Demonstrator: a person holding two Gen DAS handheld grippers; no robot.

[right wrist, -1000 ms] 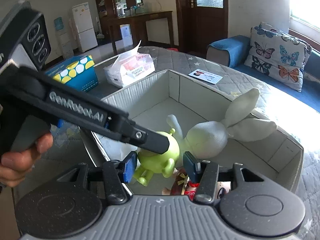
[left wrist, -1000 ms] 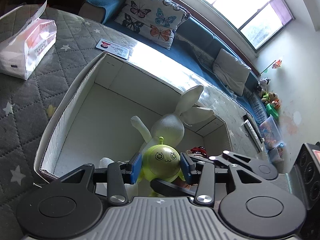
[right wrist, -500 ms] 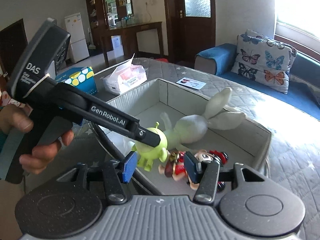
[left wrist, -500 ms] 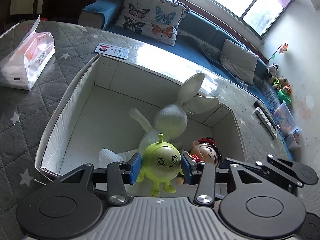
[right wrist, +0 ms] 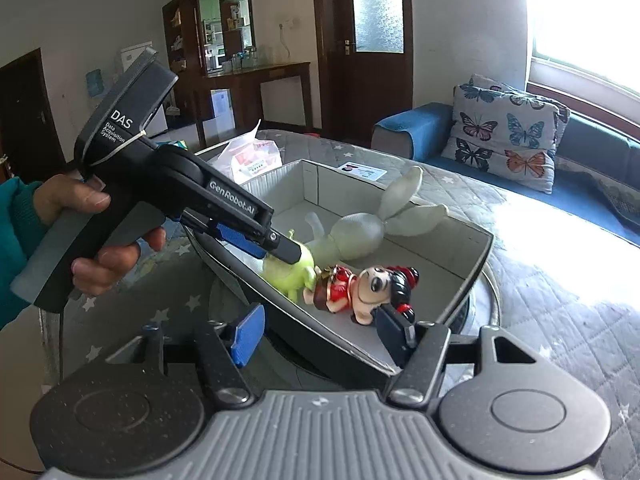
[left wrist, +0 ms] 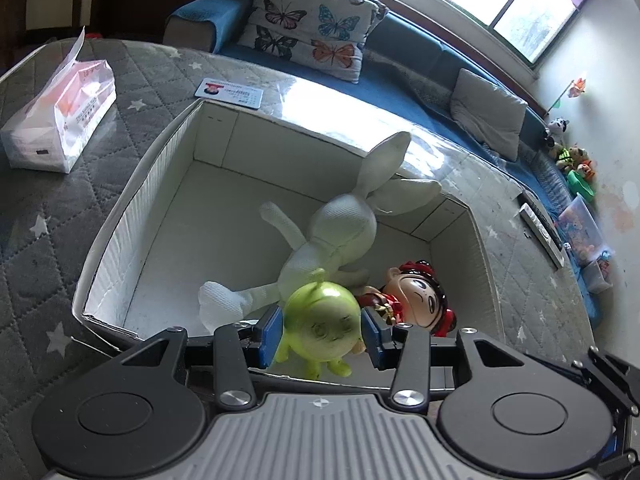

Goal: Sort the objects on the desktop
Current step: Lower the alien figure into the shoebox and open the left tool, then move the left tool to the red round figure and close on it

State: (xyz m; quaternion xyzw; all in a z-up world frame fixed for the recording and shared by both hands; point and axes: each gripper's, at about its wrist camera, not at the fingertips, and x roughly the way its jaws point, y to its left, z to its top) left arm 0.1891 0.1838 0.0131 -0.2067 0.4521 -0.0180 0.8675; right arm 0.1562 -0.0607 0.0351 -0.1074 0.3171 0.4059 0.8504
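Note:
My left gripper (left wrist: 322,330) is shut on a lime-green alien toy (left wrist: 322,322) and holds it low inside a white open box (left wrist: 132,200), near the box's front wall. The toy also shows in the right wrist view (right wrist: 290,270) between the left gripper's fingers (right wrist: 280,246). A white plush rabbit (left wrist: 340,228) lies in the box behind it. A doll with a red outfit and black hair (left wrist: 416,298) lies beside the green toy, also in the right wrist view (right wrist: 364,286). My right gripper (right wrist: 320,334) is open and empty, just outside the box's near wall.
A tissue pack (left wrist: 60,116) and a white card (left wrist: 230,92) lie on the grey quilted table (left wrist: 36,220) left of and behind the box. A blue sofa with a butterfly cushion (left wrist: 312,28) stands beyond the table.
My left gripper has lowered the green toy into the box, tipping it face down. My right gripper has drawn back out of the box and opened wider, leaving the doll lying inside.

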